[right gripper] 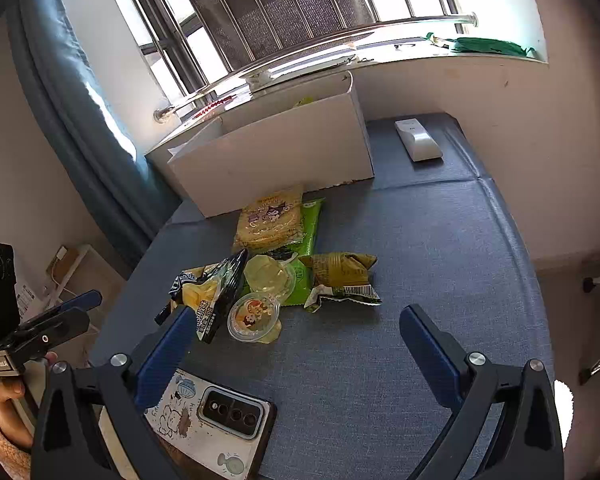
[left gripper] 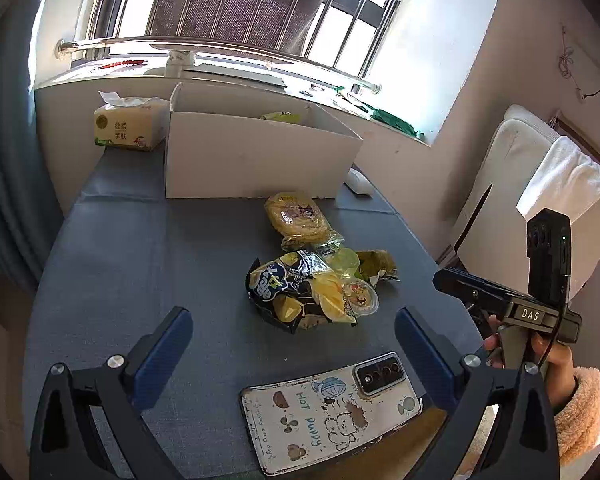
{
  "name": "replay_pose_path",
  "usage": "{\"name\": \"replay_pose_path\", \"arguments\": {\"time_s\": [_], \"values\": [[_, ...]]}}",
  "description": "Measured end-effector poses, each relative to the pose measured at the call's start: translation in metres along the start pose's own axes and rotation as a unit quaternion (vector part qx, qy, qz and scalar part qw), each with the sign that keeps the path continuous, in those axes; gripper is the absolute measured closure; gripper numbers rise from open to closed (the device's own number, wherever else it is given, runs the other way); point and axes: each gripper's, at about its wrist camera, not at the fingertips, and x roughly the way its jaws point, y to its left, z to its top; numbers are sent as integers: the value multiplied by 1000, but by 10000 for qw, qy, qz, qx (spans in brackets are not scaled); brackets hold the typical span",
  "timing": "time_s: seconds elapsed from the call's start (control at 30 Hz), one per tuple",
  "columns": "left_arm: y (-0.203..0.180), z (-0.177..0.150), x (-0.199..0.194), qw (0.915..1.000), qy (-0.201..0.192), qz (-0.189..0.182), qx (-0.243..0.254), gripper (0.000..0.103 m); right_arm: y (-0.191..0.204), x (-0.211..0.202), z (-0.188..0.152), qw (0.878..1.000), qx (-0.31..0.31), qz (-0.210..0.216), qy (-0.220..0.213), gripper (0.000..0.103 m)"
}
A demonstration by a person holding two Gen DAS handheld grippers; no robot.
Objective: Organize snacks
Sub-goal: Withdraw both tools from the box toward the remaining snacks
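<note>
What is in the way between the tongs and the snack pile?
Nothing visible. Both the left tongs and right tongs are open, with bare blue table up to the snack pile. The phone lies below them.

Bare mat (right gripper: 420, 280) right of snack pile (right gripper: 276, 276); phone (right gripper: 216, 420) blocks near edge.

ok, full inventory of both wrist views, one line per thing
snack pile: one heap, yellow, green and black, mid table
white box: 1, open, behind the pile, a yellow-green pack inside
tissue pack: 1, yellow-green, left of the box
remote: 1, white, right of the box
phone: 1, cartoon case, face down, near table edge
table: 1, blue cloth
left gripper: open, empty
right gripper: open, empty
</note>
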Motion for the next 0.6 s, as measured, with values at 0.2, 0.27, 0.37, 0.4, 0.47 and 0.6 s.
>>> {"name": "replay_pose_path", "arguments": {"time_s": [0.2, 0.27, 0.37, 0.4, 0.47, 0.6], "values": [[2, -4, -3, 10000, 25, 59, 66, 0, -19, 36, 18, 9993, 24, -197, 316, 0], [4, -5, -3, 10000, 43, 62, 27, 0, -26, 48, 25, 9989, 71, -218, 421, 0], [8, -6, -1, 9999, 99, 126, -5, 0, -28, 63, 32, 9980, -25, -345, 520, 0], [9, -7, 0, 9999, 118, 124, -24, 0, -28, 68, 34, 9975, -76, -383, 583, 0], [11, -7, 1, 9998, 148, 118, -65, 0, -27, 77, 36, 9969, -131, -358, 685, 0], [12, -8, 5, 9997, 210, 113, -112, 0, -24, 88, 34, 9948, -266, -475, 866, 0]]}}
